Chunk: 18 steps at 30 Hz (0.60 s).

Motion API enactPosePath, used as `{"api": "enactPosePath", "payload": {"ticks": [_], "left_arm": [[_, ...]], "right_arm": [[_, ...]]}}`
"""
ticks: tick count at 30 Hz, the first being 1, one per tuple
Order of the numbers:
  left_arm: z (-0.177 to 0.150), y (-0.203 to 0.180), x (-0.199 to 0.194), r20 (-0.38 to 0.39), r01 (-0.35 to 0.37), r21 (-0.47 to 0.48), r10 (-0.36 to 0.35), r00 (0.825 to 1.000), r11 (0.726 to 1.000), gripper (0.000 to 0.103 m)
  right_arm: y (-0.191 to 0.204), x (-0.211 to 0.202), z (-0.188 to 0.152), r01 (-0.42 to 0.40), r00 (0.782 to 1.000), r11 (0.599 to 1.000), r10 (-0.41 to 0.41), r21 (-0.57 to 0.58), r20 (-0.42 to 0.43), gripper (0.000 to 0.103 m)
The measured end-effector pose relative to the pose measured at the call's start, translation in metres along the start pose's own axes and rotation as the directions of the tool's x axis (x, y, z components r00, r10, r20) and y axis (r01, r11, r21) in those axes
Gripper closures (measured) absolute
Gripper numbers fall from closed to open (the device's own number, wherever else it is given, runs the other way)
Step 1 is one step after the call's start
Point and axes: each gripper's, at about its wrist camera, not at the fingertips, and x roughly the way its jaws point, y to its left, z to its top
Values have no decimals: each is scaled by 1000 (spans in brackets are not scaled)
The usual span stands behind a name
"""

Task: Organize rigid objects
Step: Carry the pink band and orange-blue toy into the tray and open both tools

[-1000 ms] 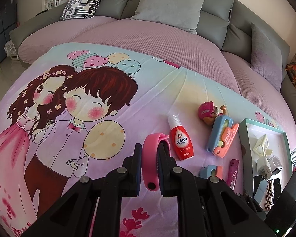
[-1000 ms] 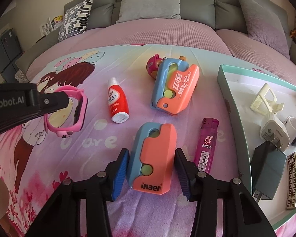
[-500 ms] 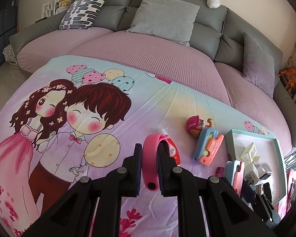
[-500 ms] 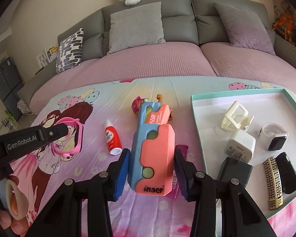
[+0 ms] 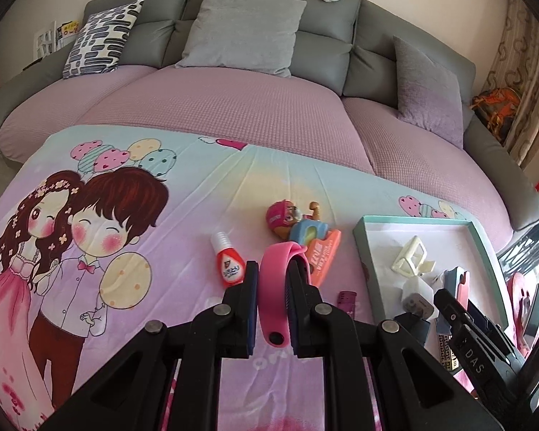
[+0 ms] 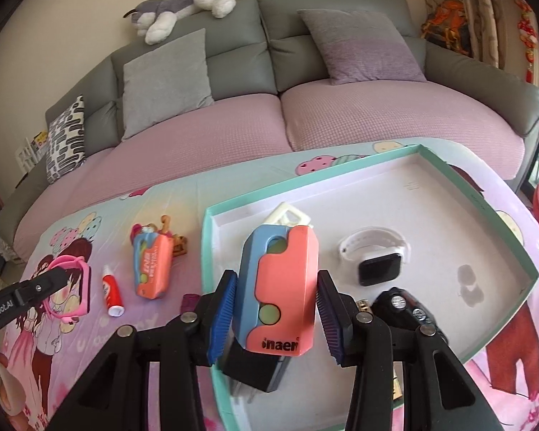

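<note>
Grey sofa [image 6: 233, 54] behind, seats under a pink cover [image 5: 215, 107]. On its backrest: plush dog [image 6: 183, 5]. Against the backrest: grey cushion [image 5: 240, 32], patterned cushion [image 5: 100, 37], purple cushion [image 6: 359, 46]. Cartoon blanket [image 5: 107, 197] spread in front of the sofa.

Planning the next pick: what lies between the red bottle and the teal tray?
In the right wrist view, between red bottle and teal tray: an orange-and-blue toy and a purple lighter.

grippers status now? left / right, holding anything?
Left gripper: closed on the pink wristband.
Right gripper: closed on the coral-and-blue toy, above the tray.
</note>
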Motion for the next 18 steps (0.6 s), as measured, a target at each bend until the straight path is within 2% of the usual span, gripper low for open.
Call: {"api": "enactPosePath", "payload": {"ticks": [7,11,15,18], "left_arm": [[-6,-50,0,-8,68,93,-68,998,993,88],[-13,-84,2,-21,107,145,-105,994,984,88],[-24,-123,5,-37,168,205,-164,986,964,88],[-34,-150,10,-64,205,267,-195,979,942,88]], "right_arm": [[-46,-9,7,68,997,995,-70,74,24,56],[-72,-12,8,136,990,985,-140,106,30,56],[-99,-15,8,210,976,967,-216,144,26,56],[-116,-15,6,223,973,958,-230,178,18,56]]}}
